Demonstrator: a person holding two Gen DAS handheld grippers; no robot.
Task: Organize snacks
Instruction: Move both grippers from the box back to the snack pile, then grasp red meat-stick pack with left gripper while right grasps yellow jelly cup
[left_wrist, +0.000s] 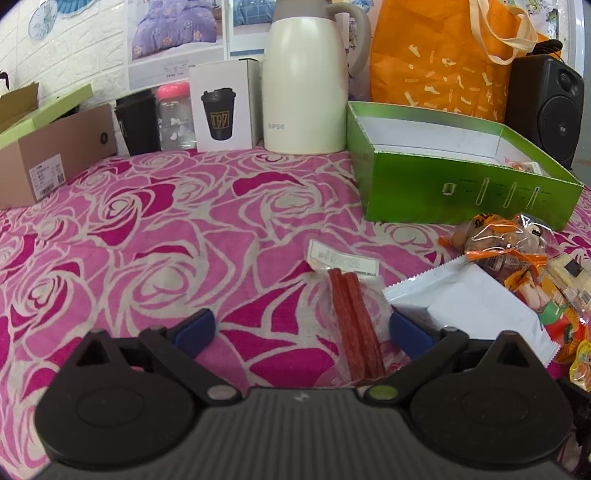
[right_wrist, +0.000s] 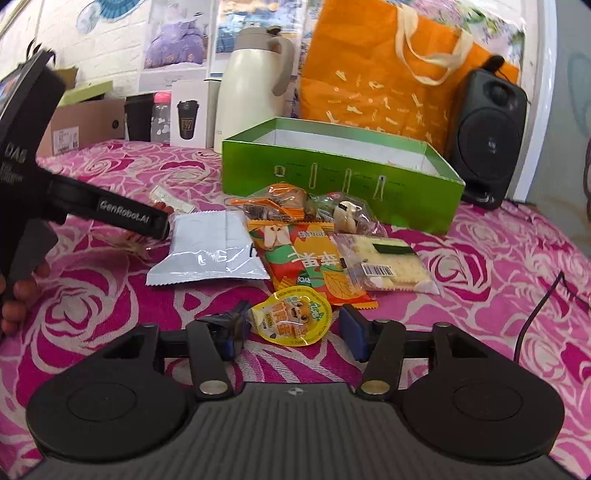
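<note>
A clear pack of red snack sticks (left_wrist: 354, 325) lies on the pink rose cloth between the wide-apart fingers of my left gripper (left_wrist: 301, 330), which is open and not touching it. Beside it sits a white foil packet (left_wrist: 472, 306). My right gripper (right_wrist: 293, 330) is open around a small yellow jelly cup (right_wrist: 291, 317), and its pads are not pressing on it. Behind the cup lie an orange-green packet (right_wrist: 314, 269), a cracker pack (right_wrist: 388, 266) and clear bags of nuts (right_wrist: 280, 203). The open green box (right_wrist: 332, 177) stands behind them. Little of its inside shows.
Along the back wall stand a cream thermos jug (left_wrist: 306, 92), an orange tote bag (left_wrist: 443, 62), a black speaker (left_wrist: 550, 107), a white cup box (left_wrist: 221, 107) and a cardboard box (left_wrist: 48, 155). A dark cable (right_wrist: 535, 314) lies at the right. A hand (right_wrist: 14, 291) grips the left tool.
</note>
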